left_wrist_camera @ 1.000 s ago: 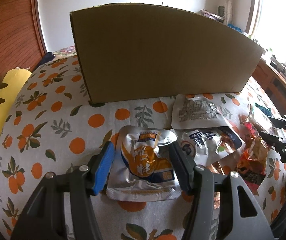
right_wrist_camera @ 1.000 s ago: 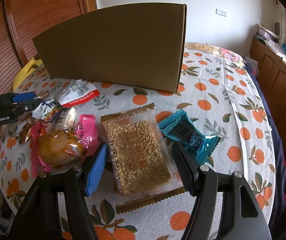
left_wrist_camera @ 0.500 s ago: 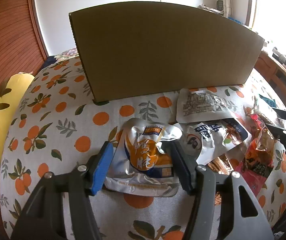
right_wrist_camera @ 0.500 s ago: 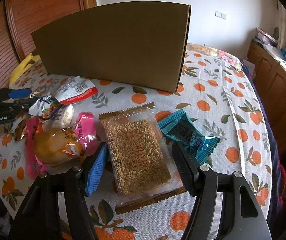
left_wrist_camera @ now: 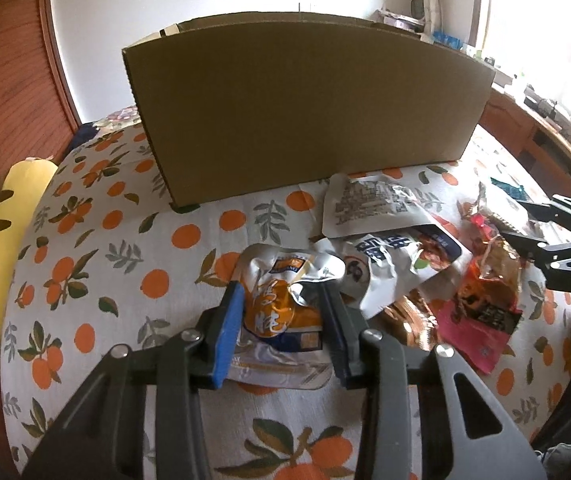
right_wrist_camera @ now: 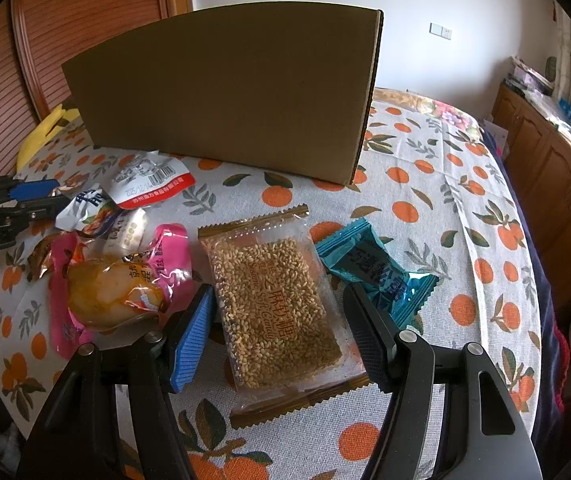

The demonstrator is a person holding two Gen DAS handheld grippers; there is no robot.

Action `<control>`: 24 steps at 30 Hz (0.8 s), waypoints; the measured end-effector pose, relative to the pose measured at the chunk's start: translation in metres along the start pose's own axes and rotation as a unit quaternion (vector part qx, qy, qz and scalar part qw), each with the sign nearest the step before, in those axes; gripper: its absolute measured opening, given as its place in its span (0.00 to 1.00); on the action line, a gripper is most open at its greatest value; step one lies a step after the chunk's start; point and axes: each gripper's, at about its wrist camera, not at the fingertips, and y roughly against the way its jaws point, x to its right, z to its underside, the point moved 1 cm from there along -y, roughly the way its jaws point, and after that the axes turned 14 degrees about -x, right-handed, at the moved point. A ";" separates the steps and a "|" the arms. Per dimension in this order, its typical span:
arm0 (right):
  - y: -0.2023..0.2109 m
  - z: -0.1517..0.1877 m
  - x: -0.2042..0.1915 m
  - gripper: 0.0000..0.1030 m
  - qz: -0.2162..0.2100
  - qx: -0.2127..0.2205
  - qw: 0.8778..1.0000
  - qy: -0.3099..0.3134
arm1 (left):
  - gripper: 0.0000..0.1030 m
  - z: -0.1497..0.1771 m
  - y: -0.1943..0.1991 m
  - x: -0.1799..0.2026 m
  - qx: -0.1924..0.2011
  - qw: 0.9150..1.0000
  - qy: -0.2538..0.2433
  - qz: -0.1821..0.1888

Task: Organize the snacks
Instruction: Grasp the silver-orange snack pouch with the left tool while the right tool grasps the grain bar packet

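Note:
A brown cardboard box [left_wrist_camera: 305,108] stands on the orange-print tablecloth [left_wrist_camera: 97,248]; it also shows in the right wrist view [right_wrist_camera: 225,92]. My left gripper [left_wrist_camera: 283,324] is shut on a silver and orange pouch [left_wrist_camera: 281,312], which crumples between the pads. My right gripper [right_wrist_camera: 279,332] is open, its fingers either side of a clear sesame candy pack [right_wrist_camera: 277,304] lying flat. A teal packet [right_wrist_camera: 373,268] lies to its right, a pink pack [right_wrist_camera: 117,288] to its left. Silver pouches [left_wrist_camera: 373,204] lie near the box.
A yellow cushion [left_wrist_camera: 1,220] lies at the table's left edge. Wooden cabinets [right_wrist_camera: 557,176] stand to the right. A wooden slatted door [right_wrist_camera: 65,32] is behind the box. The left gripper shows at the left edge of the right wrist view [right_wrist_camera: 9,204].
My left gripper's jaws have closed in on the silver and orange pouch, which now buckles between them. The right gripper has barely moved.

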 end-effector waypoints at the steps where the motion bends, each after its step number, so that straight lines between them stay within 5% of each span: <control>1: 0.000 0.000 0.000 0.66 0.000 0.000 1.000 0.000 | 0.36 0.001 0.002 0.000 0.002 1.000 0.001 0.001; 3: 0.000 0.000 0.000 0.65 0.002 0.000 1.000 0.000 | 0.27 0.003 0.007 0.001 0.007 1.000 0.000 0.000; 9: 0.000 -0.001 -0.001 0.61 0.004 0.001 1.000 -0.002 | 0.23 0.007 0.020 -0.001 0.019 1.000 0.007 0.001; 15: 0.005 0.001 0.001 0.46 0.018 0.005 1.000 0.002 | 0.18 0.011 0.024 0.000 0.026 1.000 0.005 -0.005; 18: 0.006 0.002 0.000 0.44 0.016 0.004 1.000 0.004 | 0.01 0.012 0.031 0.001 0.033 0.999 0.004 -0.005; 24: 0.013 0.003 0.001 0.43 0.015 0.010 1.000 0.003 | 0.02 0.012 0.021 -0.010 0.004 1.000 0.012 -0.003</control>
